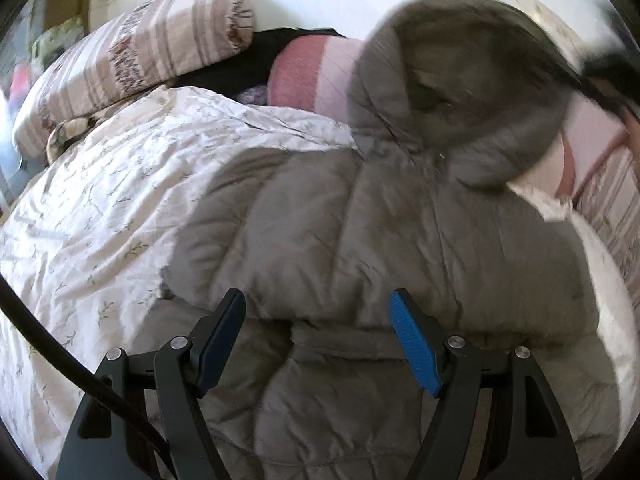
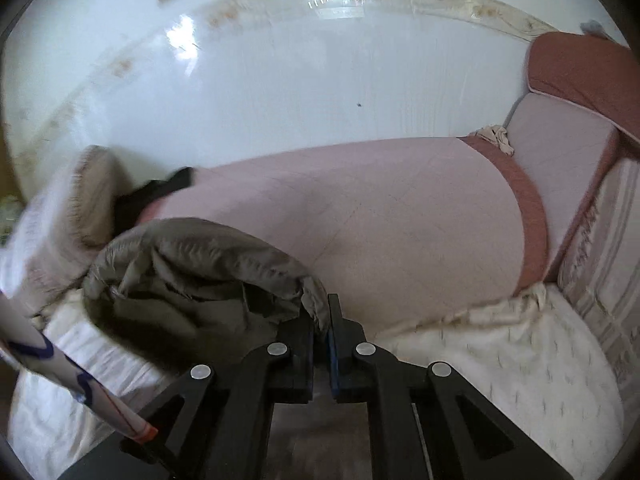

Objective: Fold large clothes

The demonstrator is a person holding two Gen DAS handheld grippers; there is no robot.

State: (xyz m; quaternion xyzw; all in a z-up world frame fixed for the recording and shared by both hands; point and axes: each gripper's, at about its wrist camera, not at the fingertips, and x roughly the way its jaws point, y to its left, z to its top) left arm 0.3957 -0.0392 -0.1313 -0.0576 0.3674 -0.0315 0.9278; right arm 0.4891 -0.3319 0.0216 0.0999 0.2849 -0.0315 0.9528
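Fold step underway: grey puffer jacket (image 1: 340, 216) lies on the bed's floral duvet (image 1: 92, 208), and the right hand-held gripper (image 2: 320, 320) is clamped on its hood edge, lifted clear of the bed. Left hand-held gripper (image 1: 318, 316) hangs w/ jaws apart over the jacket body, holding nothing. Next, prob.: lay hood onto the body, left pinning the fabric. No readable labels or writing.
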